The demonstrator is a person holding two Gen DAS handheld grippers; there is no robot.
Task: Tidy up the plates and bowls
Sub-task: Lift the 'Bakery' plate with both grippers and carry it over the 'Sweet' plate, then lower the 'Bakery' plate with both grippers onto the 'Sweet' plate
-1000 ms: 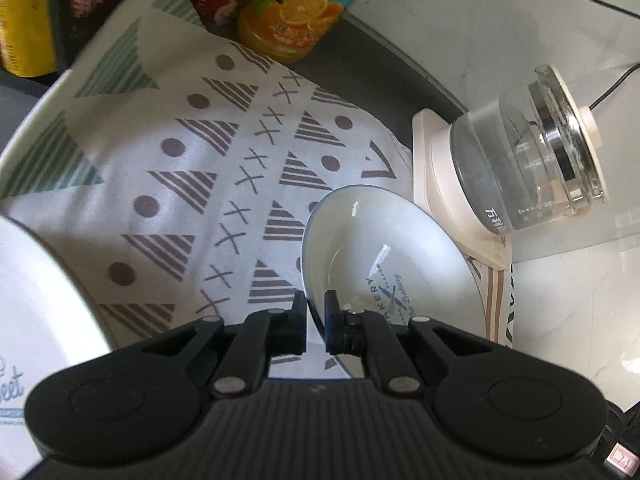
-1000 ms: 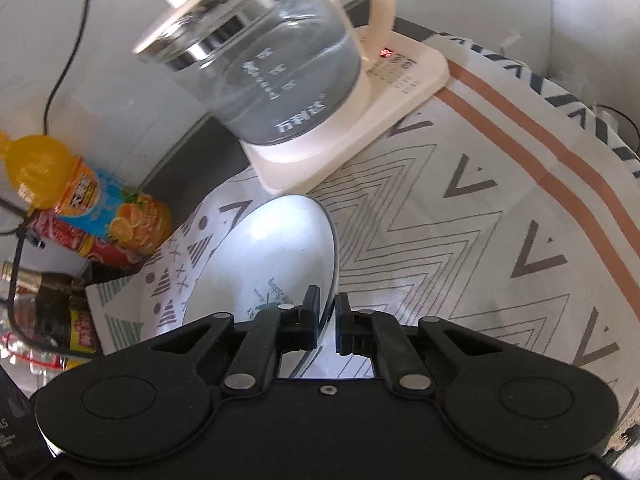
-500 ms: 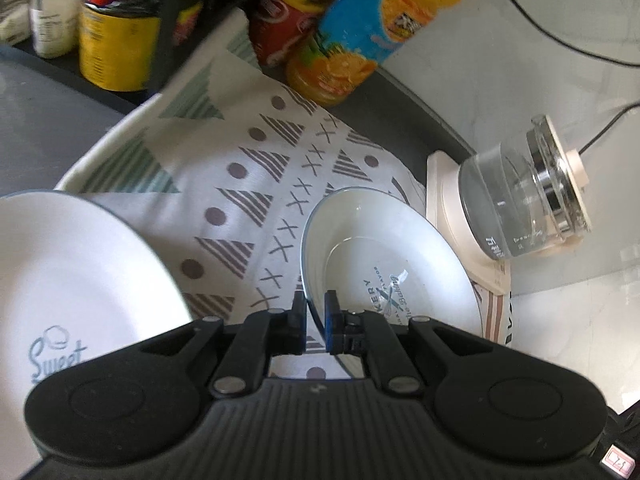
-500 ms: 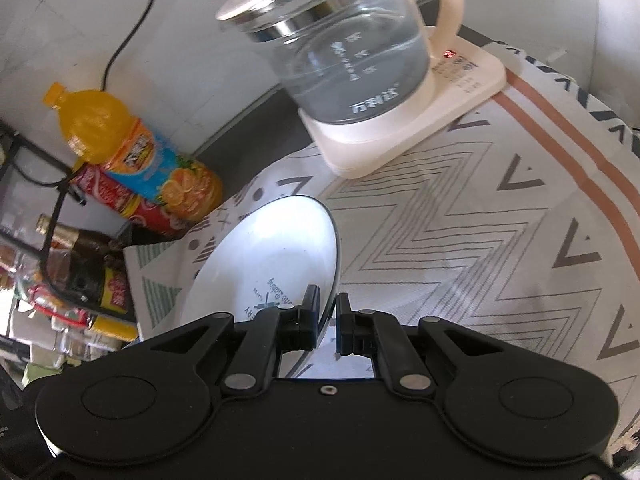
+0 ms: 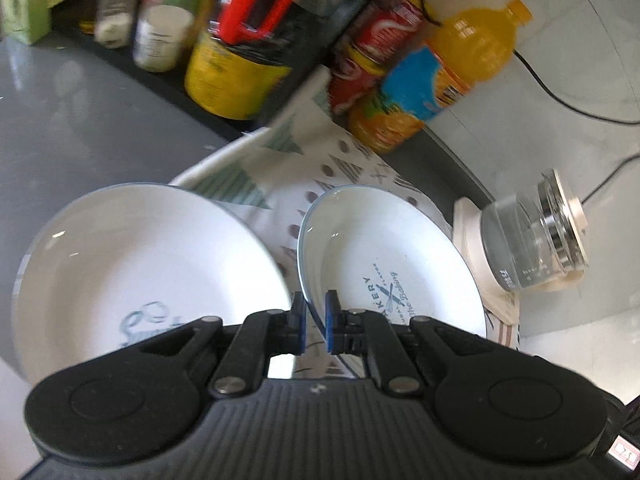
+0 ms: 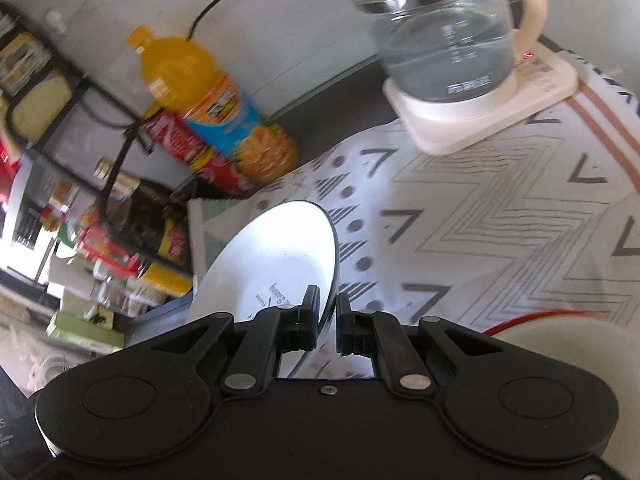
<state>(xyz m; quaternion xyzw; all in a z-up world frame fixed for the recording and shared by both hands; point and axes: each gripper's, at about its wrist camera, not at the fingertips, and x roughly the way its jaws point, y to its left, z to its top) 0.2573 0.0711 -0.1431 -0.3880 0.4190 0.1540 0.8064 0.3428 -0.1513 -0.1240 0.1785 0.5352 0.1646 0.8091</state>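
Note:
My left gripper [image 5: 316, 322] is shut on the near rim of a white plate with blue "Bakery" print [image 5: 392, 256] and holds it above the patterned cloth. My right gripper [image 6: 328, 326] is shut on the opposite rim of the same plate [image 6: 276, 260], which tilts edge-on in the right wrist view. A second white plate with blue "Sweet" script [image 5: 132, 280] lies to the left, close beside the held plate. A red-rimmed white dish [image 6: 560, 344] shows at the lower right of the right wrist view.
A glass kettle on a cream base [image 5: 532, 244] stands at the right, also in the right wrist view [image 6: 452, 44]. An orange juice bottle [image 5: 444, 68], red cans [image 5: 372, 52] and jars on a rack [image 5: 240, 60] line the back. The patterned cloth [image 6: 480, 216] covers the counter.
Both grippers have pulled back and up with the plate. The Sweet plate has come fully into the left view, the kettle looks farther away, and the red-rimmed dish has appeared at lower right.

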